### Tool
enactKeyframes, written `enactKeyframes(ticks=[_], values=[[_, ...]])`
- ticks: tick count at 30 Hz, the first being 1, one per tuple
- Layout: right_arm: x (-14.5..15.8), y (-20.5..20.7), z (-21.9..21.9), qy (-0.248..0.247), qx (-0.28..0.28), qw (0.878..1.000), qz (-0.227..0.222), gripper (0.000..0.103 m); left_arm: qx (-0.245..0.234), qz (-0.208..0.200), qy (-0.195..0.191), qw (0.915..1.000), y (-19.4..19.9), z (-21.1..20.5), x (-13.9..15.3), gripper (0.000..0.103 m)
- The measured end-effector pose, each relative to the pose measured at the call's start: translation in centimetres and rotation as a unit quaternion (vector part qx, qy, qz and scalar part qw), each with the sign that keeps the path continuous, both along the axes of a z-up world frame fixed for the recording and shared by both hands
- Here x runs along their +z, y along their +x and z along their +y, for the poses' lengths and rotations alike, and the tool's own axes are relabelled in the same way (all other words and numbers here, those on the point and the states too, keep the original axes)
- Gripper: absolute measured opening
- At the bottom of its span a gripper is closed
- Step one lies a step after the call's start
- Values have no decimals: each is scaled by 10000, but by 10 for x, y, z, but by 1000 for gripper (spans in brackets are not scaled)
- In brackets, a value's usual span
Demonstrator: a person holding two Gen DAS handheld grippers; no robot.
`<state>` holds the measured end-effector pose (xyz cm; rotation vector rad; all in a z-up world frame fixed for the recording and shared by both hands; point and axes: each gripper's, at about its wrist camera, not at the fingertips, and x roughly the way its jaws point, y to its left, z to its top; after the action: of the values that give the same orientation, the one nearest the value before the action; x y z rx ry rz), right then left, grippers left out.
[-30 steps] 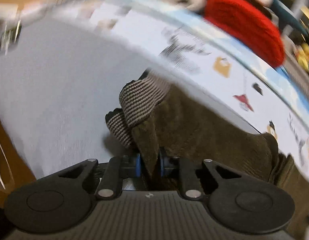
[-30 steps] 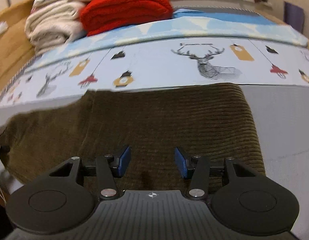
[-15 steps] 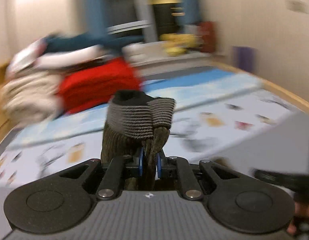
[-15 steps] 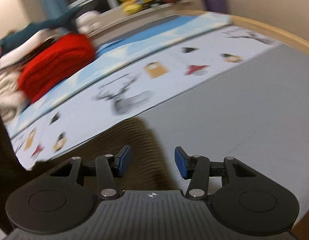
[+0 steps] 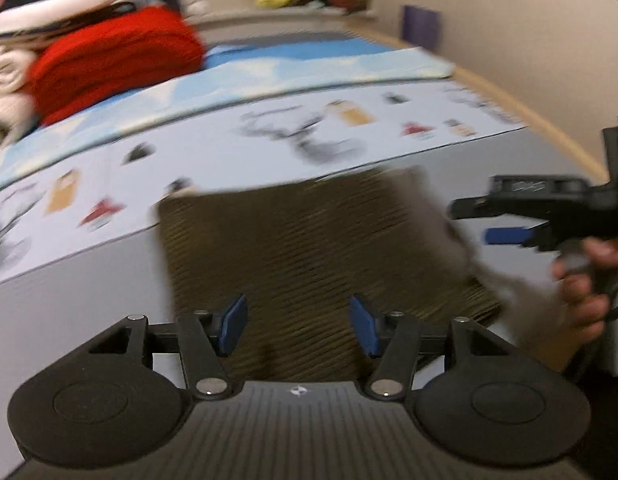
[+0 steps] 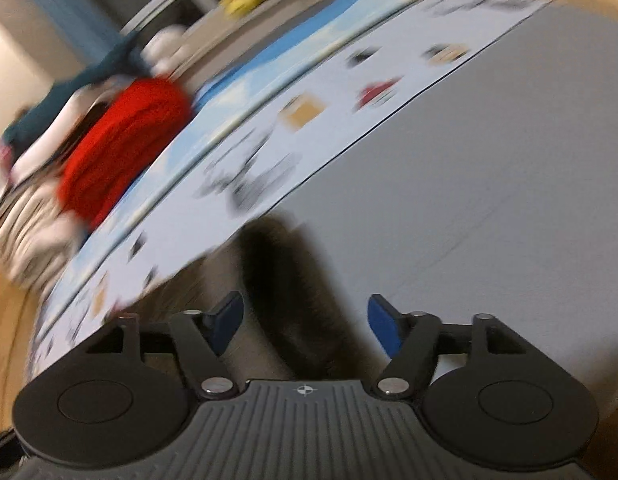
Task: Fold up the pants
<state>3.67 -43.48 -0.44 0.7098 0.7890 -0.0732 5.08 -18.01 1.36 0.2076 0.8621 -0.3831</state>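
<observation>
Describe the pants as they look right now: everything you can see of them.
The pants are dark olive-brown, ribbed like corduroy, and lie folded in a roughly rectangular stack on the grey sheet, their far edge along the printed blanket. A grey striped cuff, blurred, lies along the right side. The left gripper hangs open above them, nothing pinched. The right gripper is open too; its view shows only a dark blurred edge of them.
</observation>
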Motion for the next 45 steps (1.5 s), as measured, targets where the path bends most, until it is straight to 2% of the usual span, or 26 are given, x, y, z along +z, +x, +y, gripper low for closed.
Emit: enactKeyframes(ticks=[1, 2, 3, 5, 6, 7, 8, 9, 11, 12, 14, 16, 17, 19, 20, 22, 25, 28, 30, 32, 33, 36, 39, 45], values=[[-3, 4, 8, 32, 151, 9998, 84, 76, 35, 94, 7, 9999, 3, 10, -6, 56], [-8, 9, 15, 9, 237, 9995, 211, 76, 56, 220, 7, 9997, 6, 25, -11, 47], [-13, 13, 21, -58, 265, 9989, 375, 76, 61, 388, 24, 9992, 9, 30, -20, 42], [-22, 18, 29, -175, 182, 9976, 650, 76, 73, 832, 36, 9965, 17, 45, -48, 41], [-21, 20, 31, -200, 100, 9975, 665, 74, 98, 804, -39, 9967, 10, 51, -55, 42], [-20, 21, 33, -220, 38, 9977, 639, 68, 136, 724, -108, 9972, 9, 53, -59, 42], [-18, 20, 36, -246, 49, 9981, 557, 46, 205, 711, -100, 9972, 9, 56, -56, 42], [-15, 18, 40, -332, 82, 9983, 469, 38, 244, 711, -87, 9971, 7, 55, -53, 42], [-4, 13, 47, -746, 117, 9968, 260, 28, 203, 665, -188, 9974, 8, 50, -49, 42], [1, 7, 48, -778, 82, 9969, 107, 23, 179, 674, -230, 9973, 8, 52, -50, 42], [15, -3, 40, -723, -92, 9971, -237, 19, 131, 719, -406, 9965, 7, 56, -46, 43], [25, -13, 38, -1077, -218, 9935, -288, 15, 46, 722, -562, 9958, 3, 57, -40, 43], [22, -15, 33, -1143, -264, 9930, -156, 15, 2, 708, -542, 9960, 0, 55, -39, 44], [7, -8, 24, -900, -328, 9948, 354, 17, -56, 678, -402, 9969, -5, 54, -42, 46], [1, -6, 21, -789, -319, 9954, 450, 21, -66, 667, -386, 9970, -5, 54, -43, 47], [6, -6, 22, -939, -286, 9945, 351, 24, -41, 649, -372, 9972, -5, 53, -41, 48], [21, -16, 30, -1347, -352, 9903, -40, 30, 37, 697, -368, 9969, -5, 52, -40, 49], [29, -21, 40, -1577, -110, 9869, -333, 35, 86, 714, -331, 9969, -4, 50, -41, 50], [22, -13, 45, -1781, 177, 9838, -103, 37, 105, 711, -301, 9970, -4, 47, -40, 50], [3, -2, 51, -1938, 444, 9788, 490, 43, 122, 723, -294, 9969, -3, 47, -40, 51], [-1, -1, 50, -1926, 397, 9788, 566, 50, 133, 721, -287, 9969, -3, 47, -41, 51], [0, 2, 40, -1722, 258, 9829, 595, 57, 152, 727, -281, 9968, -2, 46, -41, 52], [-3, 3, 32, -1509, 131, 9865, 624, 61, 167, 715, -255, 9970, -2, 45, -42, 53], [4, -2, 30, -1431, 5, 9888, 432, 63, 273, 820, -279, 9959, 0, 48, -37, 57]])
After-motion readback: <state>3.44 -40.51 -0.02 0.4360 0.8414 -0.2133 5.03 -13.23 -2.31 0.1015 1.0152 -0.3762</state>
